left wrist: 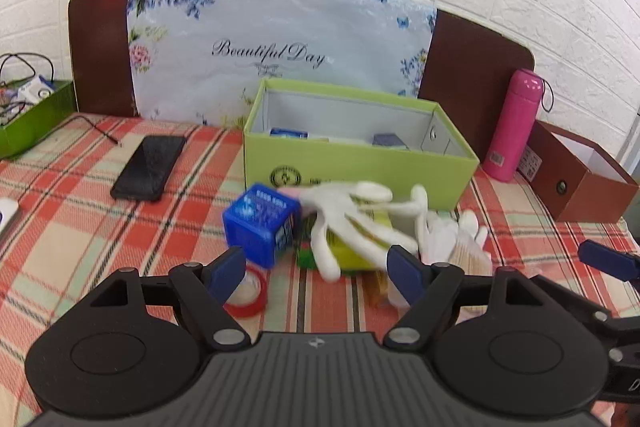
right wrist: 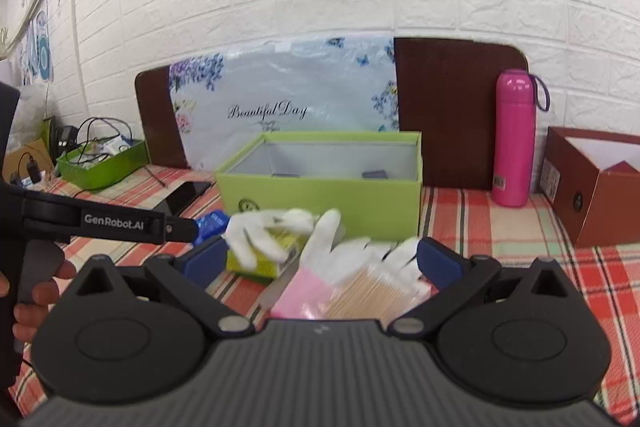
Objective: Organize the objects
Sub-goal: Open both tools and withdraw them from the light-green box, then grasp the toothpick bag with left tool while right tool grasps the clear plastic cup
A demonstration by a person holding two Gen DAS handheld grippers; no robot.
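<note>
Clutter for sorting sits low and centre in both views, just before the open green box (left wrist: 360, 163): blue box (left wrist: 260, 223), white glove (left wrist: 352, 215), red tape roll (left wrist: 250, 293), cotton swabs (right wrist: 368, 291). Left gripper (left wrist: 320, 267) and right gripper (right wrist: 320, 259) both spread wide, empty. Best to settle on one item, straddle it squarely, then close.

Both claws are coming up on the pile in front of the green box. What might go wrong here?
1. A white glove drapes over the yellow packet and touches the blue box; grabbing any of them may drag the others.
2. The left claw and right claw stand open close together and might collide.
3. The bundle of wooden sticks could scatter if pinched.
</note>
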